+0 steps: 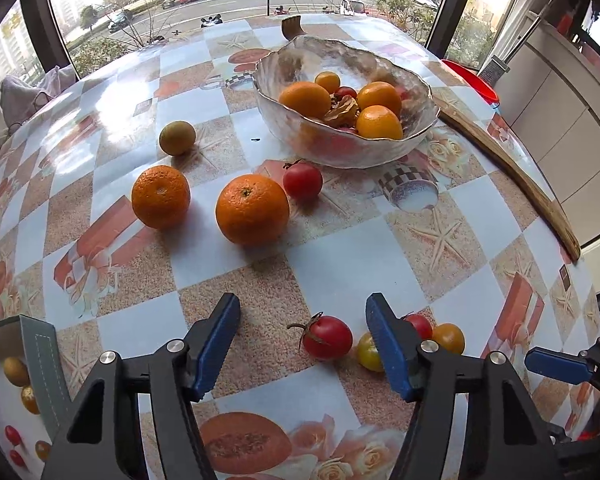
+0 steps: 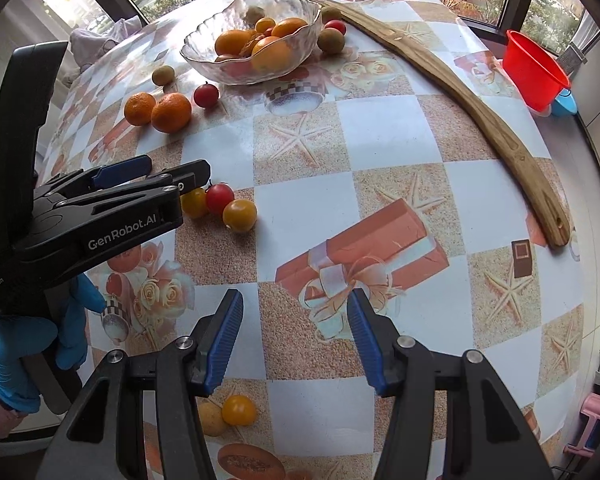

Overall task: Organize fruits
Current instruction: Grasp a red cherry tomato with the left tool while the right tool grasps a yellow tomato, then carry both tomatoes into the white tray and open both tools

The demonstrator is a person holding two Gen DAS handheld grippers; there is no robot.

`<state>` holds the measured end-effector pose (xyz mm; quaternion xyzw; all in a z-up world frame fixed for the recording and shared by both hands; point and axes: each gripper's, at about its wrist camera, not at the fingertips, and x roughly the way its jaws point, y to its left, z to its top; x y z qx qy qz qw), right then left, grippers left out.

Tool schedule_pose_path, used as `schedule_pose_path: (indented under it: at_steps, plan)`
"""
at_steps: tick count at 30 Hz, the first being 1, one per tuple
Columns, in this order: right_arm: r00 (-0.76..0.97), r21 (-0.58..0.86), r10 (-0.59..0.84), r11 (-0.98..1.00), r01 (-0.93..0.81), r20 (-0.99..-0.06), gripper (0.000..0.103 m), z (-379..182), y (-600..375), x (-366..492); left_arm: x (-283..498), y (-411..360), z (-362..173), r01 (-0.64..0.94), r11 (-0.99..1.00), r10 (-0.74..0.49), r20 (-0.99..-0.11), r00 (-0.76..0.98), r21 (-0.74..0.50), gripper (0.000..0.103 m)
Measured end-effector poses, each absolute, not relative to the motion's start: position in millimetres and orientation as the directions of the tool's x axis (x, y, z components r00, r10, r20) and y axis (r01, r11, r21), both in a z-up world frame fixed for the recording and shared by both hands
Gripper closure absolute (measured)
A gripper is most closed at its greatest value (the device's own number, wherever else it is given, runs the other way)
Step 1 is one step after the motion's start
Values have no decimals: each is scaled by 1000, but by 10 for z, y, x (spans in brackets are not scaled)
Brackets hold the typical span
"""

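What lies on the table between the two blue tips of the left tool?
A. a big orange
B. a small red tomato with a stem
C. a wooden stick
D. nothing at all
B: a small red tomato with its stem on sits on the tablecloth between the blue tips of the left tool, which do not touch it.

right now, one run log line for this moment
left gripper: open around red cherry tomato | right gripper: open, empty | glass bowl: partly filled

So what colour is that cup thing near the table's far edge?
Bright red; the cup shows best in the right wrist view, with a small blue object beside it.
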<state>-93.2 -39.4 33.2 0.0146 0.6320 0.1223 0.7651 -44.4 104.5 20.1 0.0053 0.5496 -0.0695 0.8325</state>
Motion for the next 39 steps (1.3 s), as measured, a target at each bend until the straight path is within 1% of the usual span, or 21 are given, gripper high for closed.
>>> schedule_pose_path:
  at_steps: [4,6,8,9,10,11,13,14,15,16,17,23,28,39]
  plan:
    - [177,187,221,964,-190,-959,45,301,-322,-875,-468,1065,206,122,989,-119,-914,388,-77,39]
    - [185,196,235,958,-207,-954,45,274,-253,-813,-463,1072,204,119,990,-118,-914,388,-77,42]
    - [190,194,239,954,-229,-952,45,234,-186,-760,-462,1073,203,123,989,-119,-914,387,-77,42]
    - [196,192,241,952,-240,-951,45,220,-158,-733,-466,1077,204,123,990,-114,-914,389,-72,46]
    - [207,189,244,949,-253,-947,47,219,-133,-712,-470,1085,205,123,990,-106,-915,390,-62,50]
    - [216,186,248,945,-269,-944,52,220,-103,-691,-475,1091,204,127,990,-102,-915,390,-56,52]
    - [226,181,251,940,-291,-941,76,214,-59,-653,-484,1097,204,135,990,-87,-916,393,-36,59]
    - [232,178,251,939,-295,-940,82,211,-49,-638,-486,1099,206,137,990,-85,-916,391,-34,60]
    - [231,185,257,938,-293,-939,81,208,-51,-628,-488,1104,210,137,990,-86,-917,388,-35,64]
    - [229,196,265,939,-284,-937,81,212,-70,-626,-494,1108,215,137,990,-89,-918,386,-39,71]
    - [228,202,267,941,-271,-936,81,219,-96,-627,-501,1113,219,137,990,-94,-919,384,-44,72]
    - [215,223,272,949,-224,-938,81,276,-237,-679,-586,1168,243,111,987,-147,-918,368,-113,72]
    - [208,253,293,947,-198,-933,81,352,-285,-720,-684,1265,335,77,987,-157,-915,372,-138,72]
    - [188,264,313,933,-245,-931,81,551,-29,-748,-1033,1719,607,-26,985,-143,-899,414,-169,72]
